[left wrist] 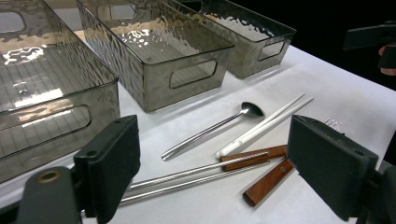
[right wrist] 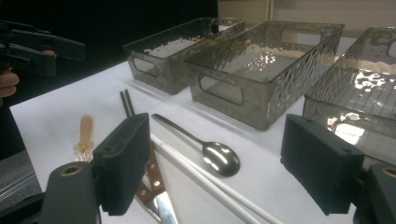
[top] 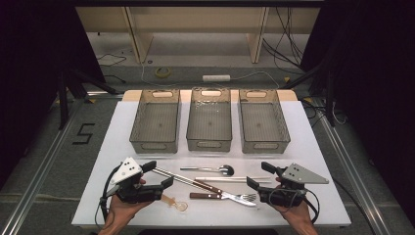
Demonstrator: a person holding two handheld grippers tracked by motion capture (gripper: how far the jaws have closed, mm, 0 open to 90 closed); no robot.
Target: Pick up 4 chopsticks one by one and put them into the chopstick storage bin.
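Two hand-held grippers, left [top: 157,175] and right [top: 260,175], jaws spread empty, flank a shiny steel spoon [top: 211,169] and slim white chopsticks [top: 233,179].

Glossy metal spoon [top: 215,170], wood-handled fork [top: 222,196]

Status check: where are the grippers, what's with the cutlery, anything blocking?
Left gripper and right gripper: jaws open, empty, flanking the cutlery. Metal spoon, white chopsticks, fork loose on table. Three bins empty. Nothing blocking.
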